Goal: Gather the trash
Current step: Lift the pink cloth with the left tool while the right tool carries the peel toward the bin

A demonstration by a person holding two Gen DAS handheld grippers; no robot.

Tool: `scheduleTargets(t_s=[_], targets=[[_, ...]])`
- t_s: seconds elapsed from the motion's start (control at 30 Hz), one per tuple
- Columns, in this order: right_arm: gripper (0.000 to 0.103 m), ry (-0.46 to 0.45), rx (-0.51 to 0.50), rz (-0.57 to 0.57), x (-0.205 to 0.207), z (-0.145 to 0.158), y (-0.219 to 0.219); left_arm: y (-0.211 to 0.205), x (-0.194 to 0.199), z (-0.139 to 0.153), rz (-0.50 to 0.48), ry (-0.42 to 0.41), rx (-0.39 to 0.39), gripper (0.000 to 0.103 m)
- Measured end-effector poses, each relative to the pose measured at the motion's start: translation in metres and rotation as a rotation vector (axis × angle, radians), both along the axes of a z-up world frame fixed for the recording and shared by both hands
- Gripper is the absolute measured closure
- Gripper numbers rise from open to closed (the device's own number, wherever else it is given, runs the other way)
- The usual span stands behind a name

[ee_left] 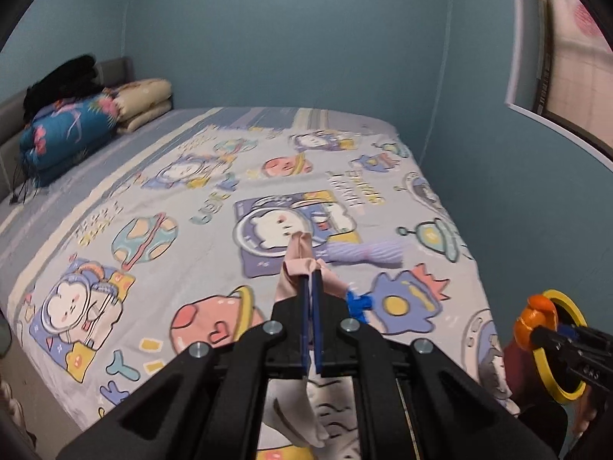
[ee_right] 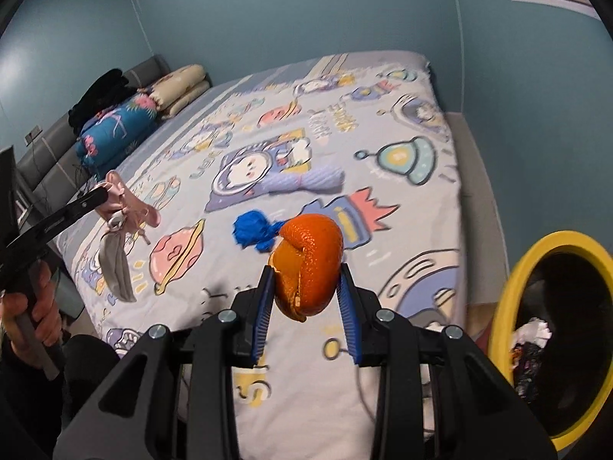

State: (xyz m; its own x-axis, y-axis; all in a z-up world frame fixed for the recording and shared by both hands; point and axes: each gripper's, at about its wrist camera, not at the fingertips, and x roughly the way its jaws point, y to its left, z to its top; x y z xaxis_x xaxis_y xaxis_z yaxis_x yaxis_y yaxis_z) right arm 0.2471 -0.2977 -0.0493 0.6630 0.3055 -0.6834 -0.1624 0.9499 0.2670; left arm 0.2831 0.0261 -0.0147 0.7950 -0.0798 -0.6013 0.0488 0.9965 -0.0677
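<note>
Left gripper point(ee_left: 311, 280): jaws pressed together, pinching a pink crumpled wrapper point(ee_left: 302, 257). The wrapper hangs from the pads above the bed point(ee_left: 153, 199), clear of the sheet. In the right wrist view the same wrapper point(ee_right: 126, 203) shows a grey piece dangling below it; what that piece is cannot be told.

Right gripper point(ee_right: 306, 280): jaws partly spread, pinching an orange peel point(ee_right: 312, 264) between the blue pads. Peel is lifted off the bed, curled, pale inner side facing left.

A person's hand point(ee_right: 42, 318) grips the left gripper's handle at the left edge of the right wrist view.

Still lying on the bed sheet:
- blue crumpled scrap point(ee_right: 253, 232), near the middle of the bed, just behind the peel in the right wrist view.
- purple ribbed wrapper point(ee_right: 306, 182), farther up the bed, twisted at its middle.

Bin with yellow rim point(ee_right: 513, 299) stands at the right of the bed, just beside its edge. Crumpled white and dark scraps visible inside.

At the far left end of the bed: folded blue floral quilt point(ee_left: 65, 134), a beige quilt point(ee_left: 145, 99) beside it, dark clothing on top.
</note>
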Motion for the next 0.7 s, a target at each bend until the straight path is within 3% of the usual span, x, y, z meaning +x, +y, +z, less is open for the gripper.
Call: scheduleTargets(t_s=[0.33, 0.7], targets=[[0.072, -0.031, -0.011, -0.135, -0.010, 0.003, -0.074, -0.111, -0.010, 0.018, -0.174, -0.043, 0.060, 0.101], [0.072, -0.026, -0.037, -0.331, -0.038, -0.005, -0.166, -0.227, -0.008, 0.016, -0.387, -0.074, 0.082, 0.101]])
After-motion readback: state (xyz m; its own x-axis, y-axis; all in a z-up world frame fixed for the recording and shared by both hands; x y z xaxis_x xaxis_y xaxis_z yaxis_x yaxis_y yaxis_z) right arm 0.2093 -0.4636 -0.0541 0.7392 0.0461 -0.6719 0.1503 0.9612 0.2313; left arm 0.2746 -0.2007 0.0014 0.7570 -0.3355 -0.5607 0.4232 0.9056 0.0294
